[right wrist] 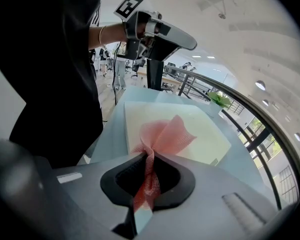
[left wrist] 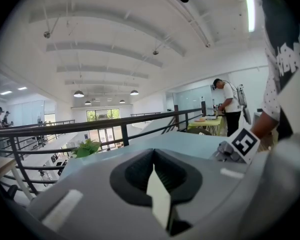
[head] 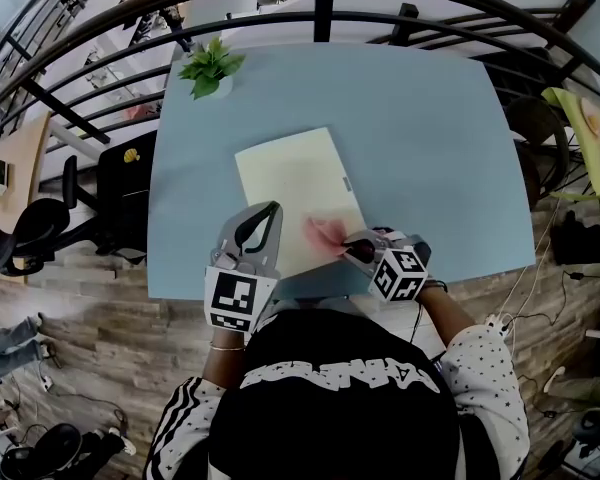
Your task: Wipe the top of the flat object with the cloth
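In the head view, the only writing is white lettering across the person's black shirt (head: 345, 373), and it cannot be read from this angle; each gripper's cube carries black-and-white square markers. The board (head: 295, 183) is a pale cream, plain rectangle lying flat on the light blue table (head: 420, 138), near its near edge and turned slightly askew. A tiny dark mark on its right edge is too small to read. The pink cloth (head: 325, 233) lies bunched on the board's near right corner, pinched by the right gripper (head: 348, 248). The left gripper (head: 272, 210) has its tips over the board's near left corner. A plant (head: 210, 68) stands at the table's far left corner, and a dark railing (head: 320, 13) runs beyond the far edge. In the left gripper view, the left gripper (left wrist: 155, 176) has its jaws drawn together on nothing, with only a thin pale sliver showing between them. The table (left wrist: 190, 140), plant (left wrist: 87, 148) and railing (left wrist: 115, 124) lie ahead, and the right gripper's marker cube shows at the right. In the right gripper view, the right gripper (right wrist: 149, 159) is clamped on the cloth (right wrist: 167, 134), a coarse pink weave that twists through the jaws and fans out over the board (right wrist: 200, 134). The left gripper (right wrist: 160, 31) is raised at the board's far side.
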